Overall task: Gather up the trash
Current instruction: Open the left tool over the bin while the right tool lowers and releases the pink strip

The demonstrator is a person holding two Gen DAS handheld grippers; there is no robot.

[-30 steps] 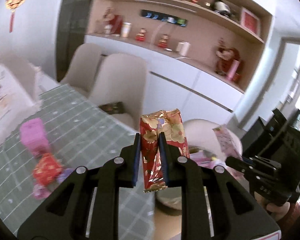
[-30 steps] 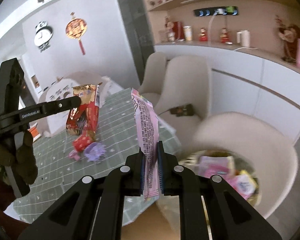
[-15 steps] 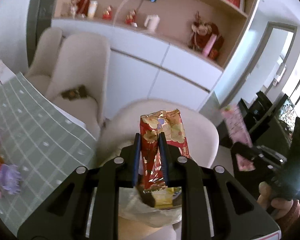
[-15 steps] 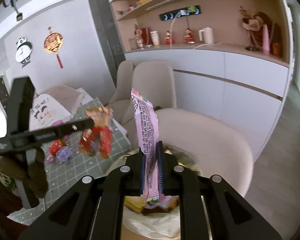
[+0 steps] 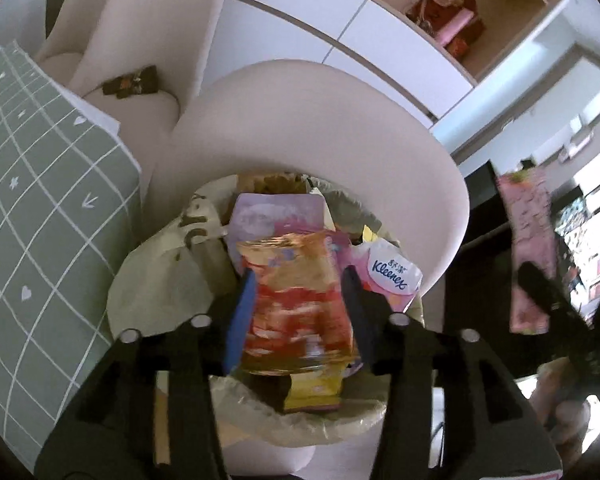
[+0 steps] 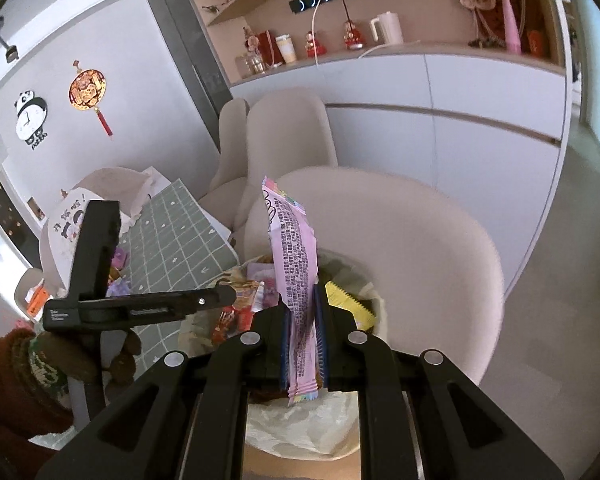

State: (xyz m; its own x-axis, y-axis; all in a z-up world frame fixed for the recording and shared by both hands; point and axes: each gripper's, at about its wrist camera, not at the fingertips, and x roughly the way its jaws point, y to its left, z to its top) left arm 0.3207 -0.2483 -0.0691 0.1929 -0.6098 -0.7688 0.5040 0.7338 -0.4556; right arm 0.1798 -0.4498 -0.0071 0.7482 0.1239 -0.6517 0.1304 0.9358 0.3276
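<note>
My left gripper [image 5: 298,274] hangs over the bag-lined trash bin [image 5: 160,280], and its jaws are opening. A red-and-gold wrapper [image 5: 296,320], blurred, lies face-on between the spread fingers and looks loose above the trash. The right wrist view shows that wrapper [image 6: 236,320] just under the left gripper's fingertip [image 6: 228,296], at the bin's mouth. My right gripper [image 6: 302,308] is shut on a long pink wrapper [image 6: 292,248] standing upright over the bin [image 6: 300,432]. From the left wrist view the pink wrapper [image 5: 528,240] appears at the right.
The bin sits on a cream chair [image 5: 300,120] and holds several wrappers and a Kleenex pack [image 5: 392,276]. A table with a green grid cloth [image 5: 40,200] lies to the left, with small wrappers [image 6: 118,268] on it. A gloved hand [image 6: 60,360] holds the left gripper.
Both grippers came away from the table and down over the bin. The left jaws spread apart and the red-and-gold wrapper turned face-on and slipped lower. The right gripper kept the pink wrapper.
</note>
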